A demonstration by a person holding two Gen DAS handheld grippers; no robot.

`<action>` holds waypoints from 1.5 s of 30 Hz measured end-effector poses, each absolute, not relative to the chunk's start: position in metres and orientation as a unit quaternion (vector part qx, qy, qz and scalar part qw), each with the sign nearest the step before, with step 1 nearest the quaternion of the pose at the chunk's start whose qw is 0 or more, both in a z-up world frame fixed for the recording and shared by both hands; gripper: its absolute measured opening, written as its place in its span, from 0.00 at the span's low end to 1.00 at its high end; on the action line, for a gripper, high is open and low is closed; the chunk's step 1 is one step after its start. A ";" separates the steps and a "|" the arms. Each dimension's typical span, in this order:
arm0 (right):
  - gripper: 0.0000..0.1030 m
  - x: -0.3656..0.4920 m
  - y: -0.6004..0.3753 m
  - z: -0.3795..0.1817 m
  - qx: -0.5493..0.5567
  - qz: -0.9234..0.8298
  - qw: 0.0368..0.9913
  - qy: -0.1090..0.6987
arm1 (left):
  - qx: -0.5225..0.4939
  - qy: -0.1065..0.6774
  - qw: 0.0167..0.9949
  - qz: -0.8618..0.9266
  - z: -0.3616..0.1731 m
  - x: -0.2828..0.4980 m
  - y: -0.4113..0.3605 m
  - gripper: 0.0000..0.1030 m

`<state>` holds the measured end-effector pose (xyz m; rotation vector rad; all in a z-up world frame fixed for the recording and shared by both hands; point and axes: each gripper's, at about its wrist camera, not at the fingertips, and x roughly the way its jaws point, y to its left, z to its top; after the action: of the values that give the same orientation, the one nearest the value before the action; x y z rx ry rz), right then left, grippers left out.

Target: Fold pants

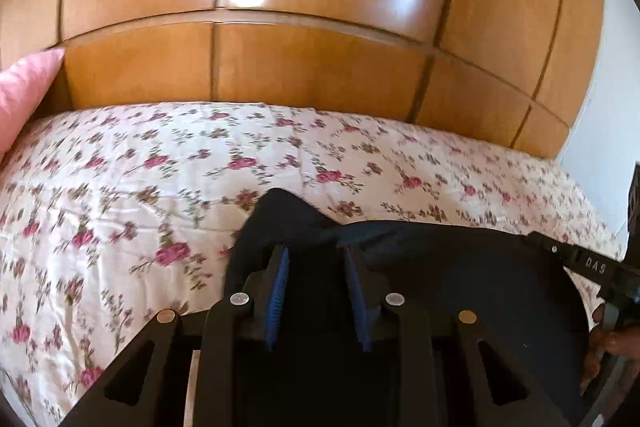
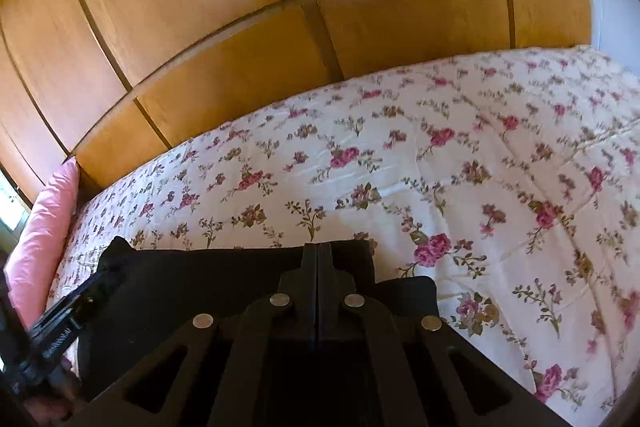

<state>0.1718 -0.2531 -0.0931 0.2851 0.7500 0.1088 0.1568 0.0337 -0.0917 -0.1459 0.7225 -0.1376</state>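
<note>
Dark navy pants (image 1: pixel 460 287) hang stretched between my two grippers over a flowered bed. In the left wrist view my left gripper (image 1: pixel 316 255) has its blue pads (image 1: pixel 280 275) closed on a thick bunch of the fabric, which pokes up past the fingertips. The right gripper's tip (image 1: pixel 536 241) meets the same top edge at the right. In the right wrist view my right gripper (image 2: pixel 317 247) has its fingers pressed together on the upper edge of the pants (image 2: pixel 200 279). The left gripper (image 2: pixel 100 279) grips that edge at the far left.
The bedspread (image 2: pixel 480 187) is cream with pink roses and spreads out ahead of both grippers. A wooden wardrobe (image 1: pixel 320 67) stands right behind the bed. A pink pillow (image 2: pixel 44 227) leans at the left end. A person's fingers (image 1: pixel 600 339) show at the right edge.
</note>
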 end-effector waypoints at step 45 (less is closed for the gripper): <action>0.99 0.076 -0.272 -0.097 0.137 0.109 0.909 0.379 | -0.082 0.361 0.926 -0.069 -0.094 0.081 0.081 0.69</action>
<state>0.0758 -0.2723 -0.0972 0.2831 0.7823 0.2249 0.0808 0.0806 -0.0938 -0.1686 0.7409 -0.1411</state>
